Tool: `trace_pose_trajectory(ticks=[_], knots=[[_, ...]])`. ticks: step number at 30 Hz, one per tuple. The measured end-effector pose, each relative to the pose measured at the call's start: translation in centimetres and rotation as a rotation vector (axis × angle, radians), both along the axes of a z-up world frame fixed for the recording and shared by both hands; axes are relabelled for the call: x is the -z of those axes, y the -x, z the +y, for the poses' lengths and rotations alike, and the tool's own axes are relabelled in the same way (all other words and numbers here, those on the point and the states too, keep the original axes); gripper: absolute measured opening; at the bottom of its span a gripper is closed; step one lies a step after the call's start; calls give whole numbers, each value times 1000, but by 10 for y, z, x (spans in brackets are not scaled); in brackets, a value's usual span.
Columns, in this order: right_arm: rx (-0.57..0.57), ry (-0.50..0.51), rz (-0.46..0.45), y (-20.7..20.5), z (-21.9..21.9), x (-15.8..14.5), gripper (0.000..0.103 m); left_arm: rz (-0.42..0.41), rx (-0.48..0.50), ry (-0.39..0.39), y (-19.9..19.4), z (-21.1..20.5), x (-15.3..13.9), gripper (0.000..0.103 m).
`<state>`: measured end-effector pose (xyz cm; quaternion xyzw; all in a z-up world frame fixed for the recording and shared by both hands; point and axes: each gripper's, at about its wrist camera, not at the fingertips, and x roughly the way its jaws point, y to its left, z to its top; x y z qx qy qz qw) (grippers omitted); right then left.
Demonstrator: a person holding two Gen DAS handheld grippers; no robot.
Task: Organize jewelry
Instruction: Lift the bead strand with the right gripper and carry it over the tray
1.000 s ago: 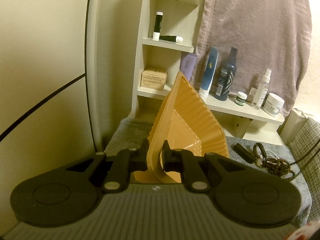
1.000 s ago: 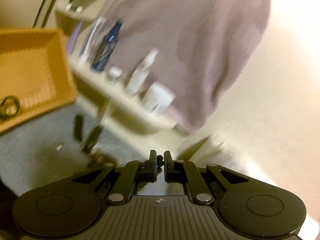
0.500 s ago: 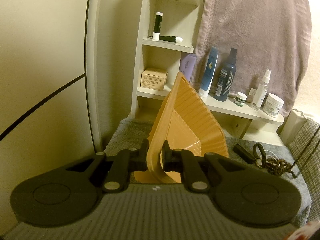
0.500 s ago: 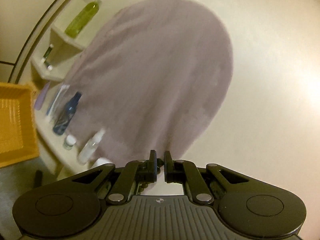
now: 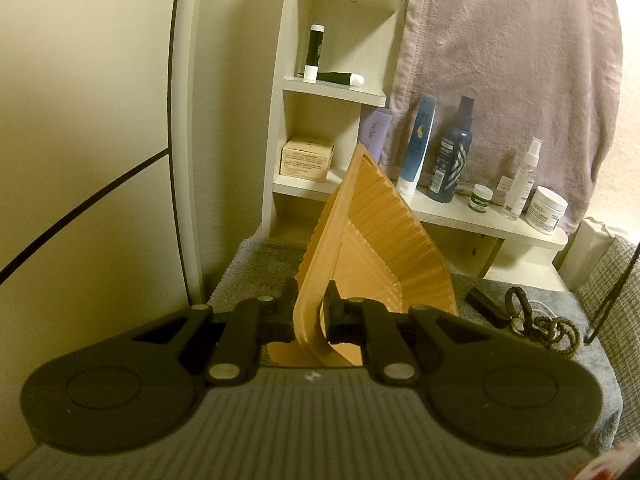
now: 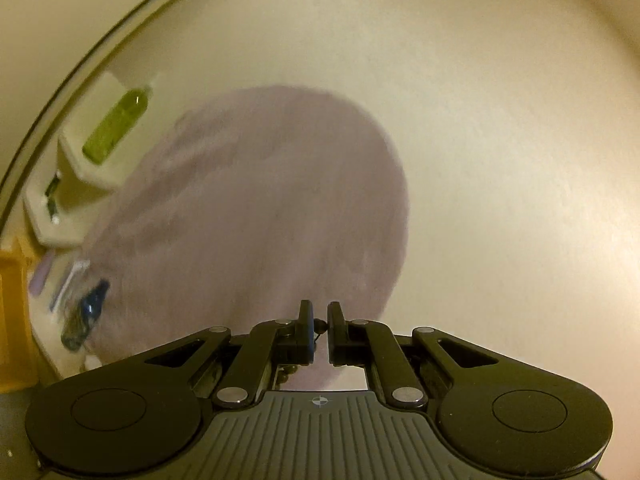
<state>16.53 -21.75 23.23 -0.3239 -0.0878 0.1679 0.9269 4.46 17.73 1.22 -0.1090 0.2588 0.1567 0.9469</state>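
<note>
My left gripper (image 5: 312,296) is shut on the near rim of the orange ribbed basket (image 5: 380,240), which is tipped up on the grey mat. To the right on the mat lies a pile of brown beaded jewelry (image 5: 548,328) with a dark ring, and a thin dark cord (image 5: 612,292) rises from it out of the picture. My right gripper (image 6: 319,320) is held high and level, facing the wall. It is shut on a thin dark beaded strand (image 6: 319,324), with a few beads hanging below the fingers. A strip of the orange basket (image 6: 12,312) shows at the far left.
A white shelf unit (image 5: 336,92) holds tubes, a box, bottles (image 5: 450,156) and jars (image 5: 546,210). A mauve towel (image 5: 512,60) hangs behind it. A small black bar (image 5: 486,306) lies on the grey mat (image 5: 256,264). A cream wall stands close on the left.
The right wrist view has swung upward from the mat and shelf to the towel and bare wall, with the strand still pinched. The left gripper and basket have stayed put.
</note>
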Motion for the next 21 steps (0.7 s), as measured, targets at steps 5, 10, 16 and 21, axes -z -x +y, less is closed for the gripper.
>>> trace_pose_trajectory(ticks=[5,10,16,21], knots=[[-78,-4,-10,1,18,-21,6,1,0,1,0,0,0,11],[-201,-4,15,1,46,-36,6,1,1,3,0,0,0,11],[-347,2,42,2,84,-45,6,1,1,5,2,0,1,11],[-438,34,104,-5,121,-37,6,1,2,7,2,0,1,11]])
